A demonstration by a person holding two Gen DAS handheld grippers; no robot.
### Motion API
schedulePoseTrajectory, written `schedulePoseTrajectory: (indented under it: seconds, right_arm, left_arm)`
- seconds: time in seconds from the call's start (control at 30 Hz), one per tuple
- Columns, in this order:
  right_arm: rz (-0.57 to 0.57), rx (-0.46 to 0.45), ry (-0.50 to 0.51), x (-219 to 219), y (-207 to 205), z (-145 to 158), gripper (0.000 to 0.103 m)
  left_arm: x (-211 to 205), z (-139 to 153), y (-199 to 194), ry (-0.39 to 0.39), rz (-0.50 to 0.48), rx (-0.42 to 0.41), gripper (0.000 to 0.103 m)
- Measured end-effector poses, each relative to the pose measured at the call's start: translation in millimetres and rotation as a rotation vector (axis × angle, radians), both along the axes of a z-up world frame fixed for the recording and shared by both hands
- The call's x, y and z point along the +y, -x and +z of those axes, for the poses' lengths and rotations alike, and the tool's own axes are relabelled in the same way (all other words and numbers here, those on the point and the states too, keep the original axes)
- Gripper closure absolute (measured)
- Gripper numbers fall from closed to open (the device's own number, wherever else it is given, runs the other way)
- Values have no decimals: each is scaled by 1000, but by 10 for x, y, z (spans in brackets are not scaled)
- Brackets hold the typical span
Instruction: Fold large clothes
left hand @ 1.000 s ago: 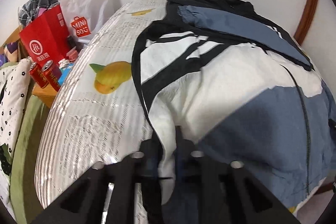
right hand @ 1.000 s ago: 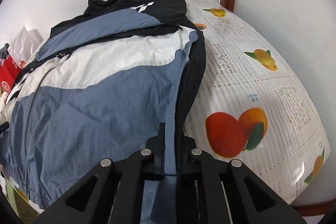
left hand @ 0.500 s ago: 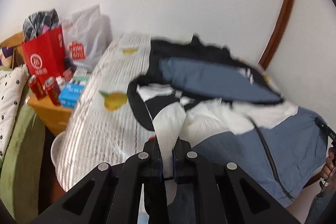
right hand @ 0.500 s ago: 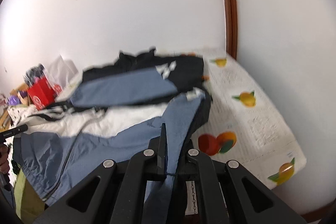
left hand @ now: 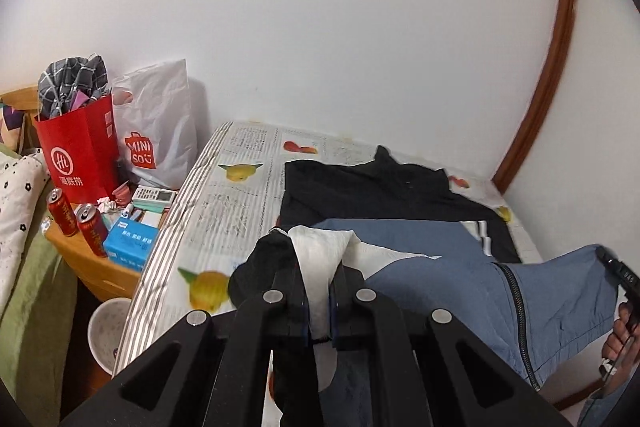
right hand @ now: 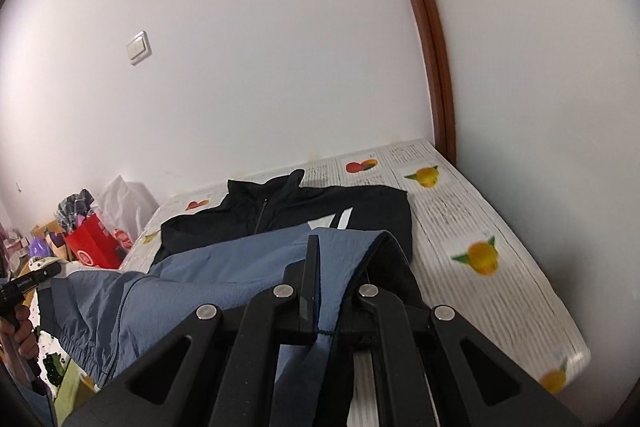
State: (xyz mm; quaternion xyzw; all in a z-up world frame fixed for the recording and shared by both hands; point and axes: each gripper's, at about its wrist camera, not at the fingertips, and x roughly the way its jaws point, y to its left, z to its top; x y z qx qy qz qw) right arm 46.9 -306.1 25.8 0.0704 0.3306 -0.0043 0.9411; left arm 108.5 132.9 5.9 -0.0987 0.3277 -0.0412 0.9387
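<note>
A blue, white and black zip jacket point(left hand: 420, 239) point(right hand: 224, 275) lies on a table covered with a fruit-print cloth point(left hand: 236, 203) point(right hand: 472, 223). Its black collar end rests flat near the wall. The near hem is lifted off the table. My left gripper point(left hand: 318, 279) is shut on the white and black hem corner. My right gripper point(right hand: 340, 267) is shut on the blue hem corner, and it also shows in the left wrist view point(left hand: 618, 277) at the far right, held by a hand. Between the two grippers the blue front panel with its zip hangs raised.
Left of the table, a low wooden stand point(left hand: 92, 267) holds a red paper bag point(left hand: 80, 151), a white Miniso bag point(left hand: 156, 131), two red cans point(left hand: 76, 223), a blue box and a remote. A white bowl point(left hand: 108, 335) sits on the floor. White walls and a brown door frame point(right hand: 432, 39) border the table.
Both grippers have risen with the hem in them, lifting the jacket's near half off the table. The views now take in more wall, and the collar end stays flat.
</note>
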Motion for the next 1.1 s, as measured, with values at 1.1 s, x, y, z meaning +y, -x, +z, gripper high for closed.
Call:
schedulePoseTrajectory:
  seconds: [1.1]
  right_arm:
    - [-101,271,122,-586,-816,-1142,63]
  left_arm:
    - [-83,-863,-912,-51,-56,219,55]
